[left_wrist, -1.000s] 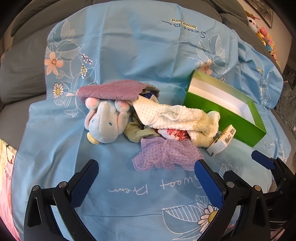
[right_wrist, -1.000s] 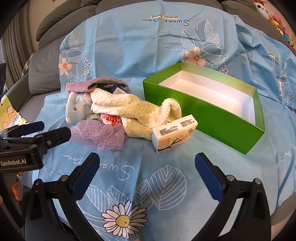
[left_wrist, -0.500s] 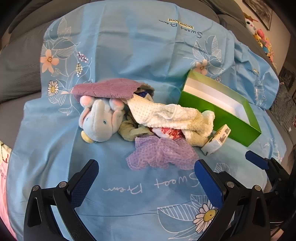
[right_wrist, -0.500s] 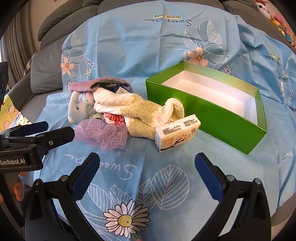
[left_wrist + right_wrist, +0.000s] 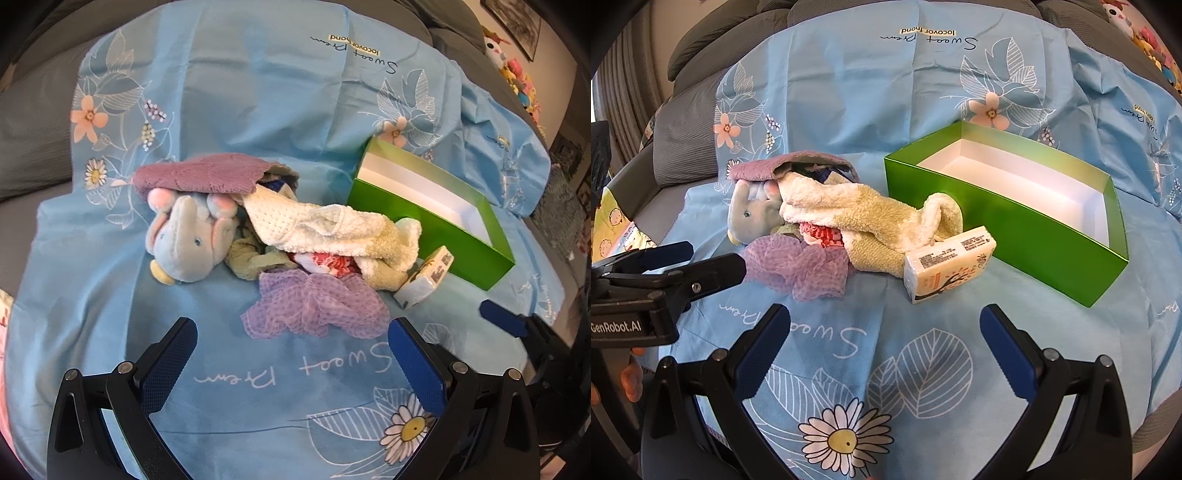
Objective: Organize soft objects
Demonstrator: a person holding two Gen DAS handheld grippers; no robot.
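I am holding both grippers wide and empty, short of the pile: my left gripper (image 5: 291,356) is facing the purple mesh (image 5: 314,308), my right gripper (image 5: 884,339) is facing the tissue pack (image 5: 949,264). The soft things are lying heaped on the blue sheet (image 5: 849,92): elephant (image 5: 188,240) under a mauve cloth (image 5: 199,173), a cream towel (image 5: 864,218) draped across, touching the pack. The green box (image 5: 1008,225) is sitting open and bare just beside them, probably waiting as the bin. Nothing is sorted yet.
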